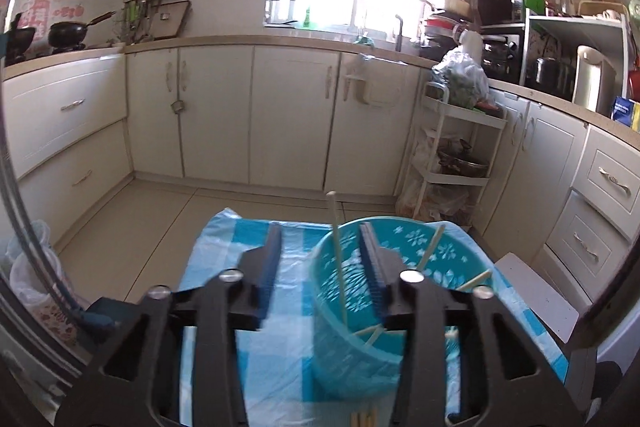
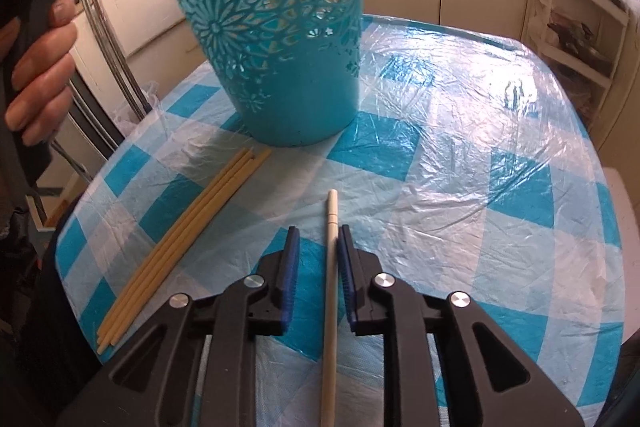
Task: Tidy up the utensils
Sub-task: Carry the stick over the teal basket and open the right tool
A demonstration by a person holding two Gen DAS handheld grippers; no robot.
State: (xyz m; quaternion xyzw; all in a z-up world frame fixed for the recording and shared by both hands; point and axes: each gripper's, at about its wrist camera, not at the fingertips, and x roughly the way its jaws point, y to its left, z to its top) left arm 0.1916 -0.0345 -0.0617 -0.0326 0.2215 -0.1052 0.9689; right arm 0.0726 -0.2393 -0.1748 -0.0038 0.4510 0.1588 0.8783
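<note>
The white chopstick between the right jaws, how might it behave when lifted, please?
The white chopstick looks thin, straight and stiff, so probably light. Its round, smooth shaft may slip or roll on the glossy plastic tablecloth.

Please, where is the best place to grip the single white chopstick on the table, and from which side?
Grip the white chopstick near its middle, from above, one gripper pad on each long side. It lies flat on the tablecloth, apart from the yellow chopsticks, and already runs between the open fingers of the right gripper.
</note>
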